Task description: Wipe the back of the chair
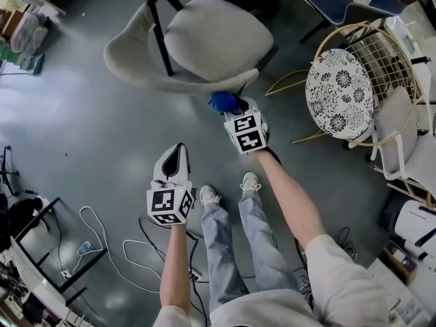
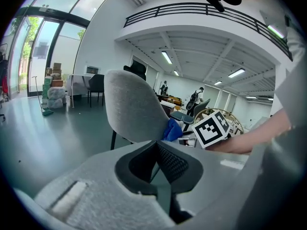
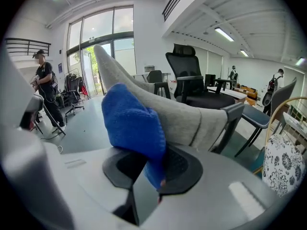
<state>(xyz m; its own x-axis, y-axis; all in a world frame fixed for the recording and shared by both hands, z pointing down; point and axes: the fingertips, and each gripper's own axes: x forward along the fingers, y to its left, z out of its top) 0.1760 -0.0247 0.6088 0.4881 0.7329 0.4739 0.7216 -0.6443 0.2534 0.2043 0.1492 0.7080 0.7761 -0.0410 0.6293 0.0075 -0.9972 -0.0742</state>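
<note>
Two tools: right hand-held gripper (image 1: 238, 112) clamped on blue cloth (image 1: 221, 101), touching grey chair backrest (image 1: 170, 77) just ahead. Left hand-held gripper (image 1: 178, 152) jaws together, empty. Advice: steady pressure, overlapping strokes.

A blue cloth (image 1: 221, 101) (bunched) touches the back of the grey chair (image 1: 218, 39).

Right gripper (image 1: 235, 111) jaw tips buried in cloth (image 1: 221, 102), chair (image 3: 192, 119) back's near edge behind cloth, wire chair (image 1: 381, 73) cut by right edge, person's torso (image 1: 266, 313) cut at bottom, distant figures (image 2: 197, 96) too small to tell
</note>
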